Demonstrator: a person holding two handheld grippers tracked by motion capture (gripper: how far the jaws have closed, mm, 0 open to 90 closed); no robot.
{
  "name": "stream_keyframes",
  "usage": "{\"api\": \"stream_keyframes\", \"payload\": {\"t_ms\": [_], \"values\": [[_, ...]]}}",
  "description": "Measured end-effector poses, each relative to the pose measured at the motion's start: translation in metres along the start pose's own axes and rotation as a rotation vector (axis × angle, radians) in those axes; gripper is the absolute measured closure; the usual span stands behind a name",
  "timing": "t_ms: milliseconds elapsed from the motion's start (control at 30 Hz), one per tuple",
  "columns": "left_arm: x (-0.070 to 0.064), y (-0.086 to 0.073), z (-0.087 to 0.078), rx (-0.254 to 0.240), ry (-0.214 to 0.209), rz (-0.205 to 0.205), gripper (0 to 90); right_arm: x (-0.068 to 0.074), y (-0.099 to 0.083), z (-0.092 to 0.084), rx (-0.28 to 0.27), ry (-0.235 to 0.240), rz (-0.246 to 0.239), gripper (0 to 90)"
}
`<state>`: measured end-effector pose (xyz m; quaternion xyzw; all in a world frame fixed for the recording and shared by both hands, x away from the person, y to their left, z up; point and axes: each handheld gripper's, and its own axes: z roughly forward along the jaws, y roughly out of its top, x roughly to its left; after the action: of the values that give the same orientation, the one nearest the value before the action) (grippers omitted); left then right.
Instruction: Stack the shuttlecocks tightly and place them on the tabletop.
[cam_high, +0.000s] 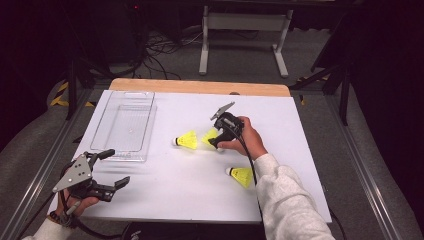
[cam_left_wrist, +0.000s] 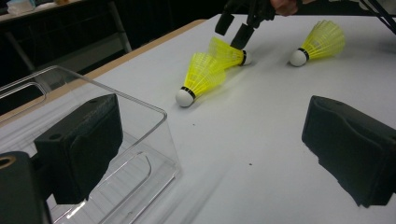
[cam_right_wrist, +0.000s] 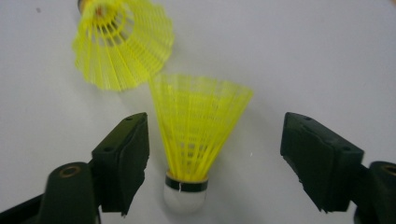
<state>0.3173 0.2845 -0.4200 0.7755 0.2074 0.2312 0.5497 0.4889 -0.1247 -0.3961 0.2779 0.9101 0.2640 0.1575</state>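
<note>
Three yellow shuttlecocks with white corks lie on the white table. My right gripper points down at the middle shuttlecock, which lies between its open jaws; neither pad presses on it. A second shuttlecock lies just beyond, its skirt almost meeting the first. The third shuttlecock lies nearer the person, by the right sleeve. My left gripper stands open and holds nothing near the table's front left, next to a clear plastic tray.
The clear tray is empty and takes up the table's far left. A wooden strip edges the table's far side. Metal rails run along both sides, and cables and a white stand lie on the floor beyond.
</note>
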Motion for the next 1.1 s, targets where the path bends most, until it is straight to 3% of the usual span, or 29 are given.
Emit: {"api": "stream_keyframes", "payload": {"t_ms": [100, 133, 200, 233, 267, 400, 467, 533, 600, 733, 767, 967, 1033, 1067, 1100], "values": [[0.001, 0.0, 0.0, -0.005, -0.007, -0.005, 6.9, 0.001, 0.011, -0.003, -0.033, -0.003, -0.067, 21.8], [0.001, 0.0, 0.0, -0.006, -0.007, -0.005, 6.9, 0.003, 0.018, -0.002, -0.048, 0.004, -0.115, 24.4], [0.001, 0.0, 0.0, -0.007, -0.011, -0.007, 7.0, 0.003, 0.02, -0.001, -0.054, 0.006, -0.136, 27.2], [0.001, 0.0, 0.0, -0.004, -0.012, -0.007, 7.1, 0.004, 0.024, 0.0, -0.073, 0.016, -0.149, 30.9], [0.001, 0.0, 0.001, -0.001, -0.008, -0.019, 8.0, 0.005, 0.026, 0.004, -0.073, 0.057, -0.163, 35.0], [0.002, -0.001, 0.001, -0.001, -0.007, -0.025, 8.1, 0.004, 0.026, 0.014, -0.036, 0.089, -0.17, 39.4], [0.003, -0.001, 0.001, 0.001, -0.006, -0.026, 8.2, 0.002, 0.023, 0.019, 0.027, 0.086, -0.173, 41.6], [0.003, -0.001, 0.001, 0.0, 0.006, -0.025, 9.3, 0.001, 0.022, 0.019, 0.031, 0.096, -0.171, 43.1], [0.004, 0.0, 0.001, 0.002, 0.016, -0.025, 9.8, -0.005, 0.018, 0.015, 0.045, 0.068, -0.149, 46.8], [0.005, 0.0, 0.0, -0.001, 0.024, -0.035, 10.0, -0.014, 0.012, 0.007, 0.038, 0.065, -0.115, 56.5], [0.005, 0.0, 0.0, 0.004, 0.025, -0.034, 9.9, -0.014, 0.011, 0.005, 0.041, 0.065, -0.121, 61.9], [0.005, 0.001, 0.0, 0.004, 0.021, -0.03, 9.8, -0.016, 0.008, -0.006, 0.08, 0.087, -0.15, 71.2], [0.005, 0.001, 0.0, 0.006, 0.023, -0.03, 9.7, -0.018, 0.004, -0.01, 0.087, 0.108, -0.148, 75.2], [0.005, 0.001, 0.001, 0.006, 0.023, -0.029, 9.8, -0.021, 0.001, -0.012, 0.093, 0.107, -0.143, 82.9], [0.005, 0.001, 0.001, 0.006, 0.023, -0.029, 9.9, -0.021, 0.001, -0.012, 0.093, 0.107, -0.143, 82.9]]}}
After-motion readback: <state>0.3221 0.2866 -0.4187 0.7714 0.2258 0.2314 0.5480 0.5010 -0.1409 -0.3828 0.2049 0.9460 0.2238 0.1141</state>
